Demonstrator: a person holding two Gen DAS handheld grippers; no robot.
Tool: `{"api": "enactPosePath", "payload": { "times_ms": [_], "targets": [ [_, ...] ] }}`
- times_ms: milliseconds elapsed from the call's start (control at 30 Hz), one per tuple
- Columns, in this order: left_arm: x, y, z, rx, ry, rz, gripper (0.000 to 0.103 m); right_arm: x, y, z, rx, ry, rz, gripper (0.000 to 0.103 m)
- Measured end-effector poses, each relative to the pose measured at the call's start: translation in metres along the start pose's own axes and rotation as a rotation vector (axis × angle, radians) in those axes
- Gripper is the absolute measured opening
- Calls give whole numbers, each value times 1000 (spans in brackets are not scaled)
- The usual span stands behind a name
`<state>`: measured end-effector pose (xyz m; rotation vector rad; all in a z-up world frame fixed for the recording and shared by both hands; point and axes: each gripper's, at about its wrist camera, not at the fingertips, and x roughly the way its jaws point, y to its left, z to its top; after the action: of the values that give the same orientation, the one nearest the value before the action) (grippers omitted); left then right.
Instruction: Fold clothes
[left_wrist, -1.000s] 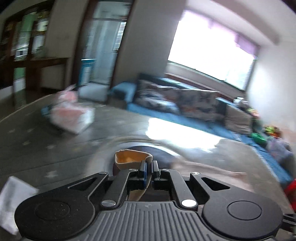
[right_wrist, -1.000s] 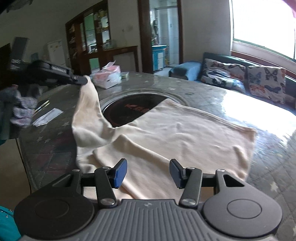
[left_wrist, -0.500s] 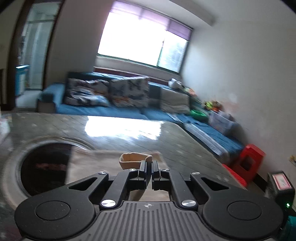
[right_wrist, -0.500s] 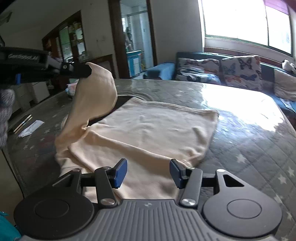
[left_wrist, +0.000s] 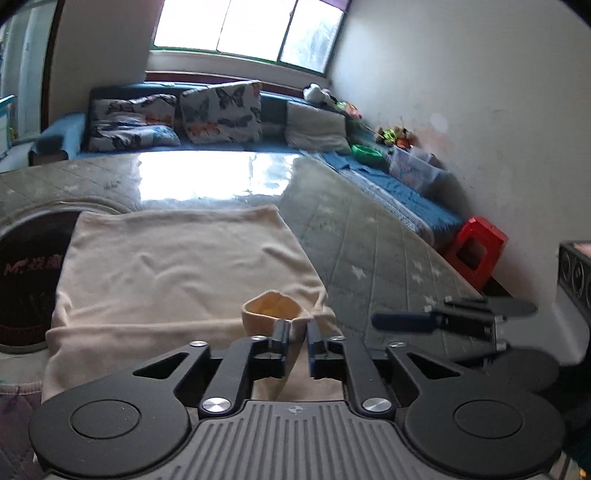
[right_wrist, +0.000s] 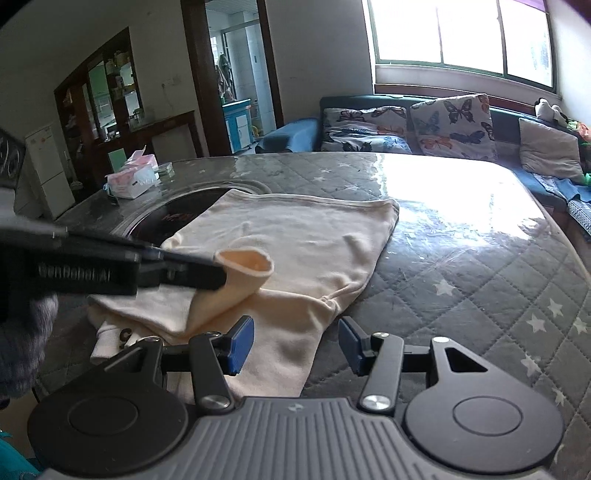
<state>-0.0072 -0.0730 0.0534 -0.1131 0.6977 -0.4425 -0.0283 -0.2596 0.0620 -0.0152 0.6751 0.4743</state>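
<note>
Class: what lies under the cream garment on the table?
The garment covers part of the dark round inset and the quilted table. Anything else beneath is hidden.

The left gripper (right_wrist: 207, 275), seen from the right wrist view at the left of the scene, carries white lettering on its black side that reads roughly "GenRobot.AI". The dark round inset (left_wrist: 26, 273) in the table (left_wrist: 369, 258), at the far left, bears red lettering beginning with "M"; the remaining characters are too blurred to read.
</note>
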Motion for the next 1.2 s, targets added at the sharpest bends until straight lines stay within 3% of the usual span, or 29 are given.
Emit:
{"api": "enactPosePath", "payload": {
  "times_ms": [67, 200, 333, 633, 900, 967, 1033, 1200],
  "targets": [
    [-5, 8, 1, -4, -11, -1, 36, 0, 0, 2, 3, 1, 1, 52],
    [-19, 23, 4, -11, -42, -3, 41, 2, 5, 6, -5, -4, 4, 52],
    [-28, 42, 1, 9, -55, 67, 41, 6, 8, 11, 8, -7, 9, 50],
    [-44, 101, -22, -40, -22, 245, 39, 28, 18, 7, 0, 91, 54, 31],
    [-49, 122, -37, -61, 0, 269, 39, 31, 18, 2, 26, 120, 29, 24],
    [-49, 123, -39, -52, 3, 268, 39, 30, 20, 2, 28, 125, 29, 9],
    [-48, 123, -40, -46, 5, 265, 39, 30, 22, 3, 31, 125, 30, 4],
    [-52, 123, -41, -20, 1, 259, 33, 14, 29, 12, 14, 91, 18, 4]
  ]
}}
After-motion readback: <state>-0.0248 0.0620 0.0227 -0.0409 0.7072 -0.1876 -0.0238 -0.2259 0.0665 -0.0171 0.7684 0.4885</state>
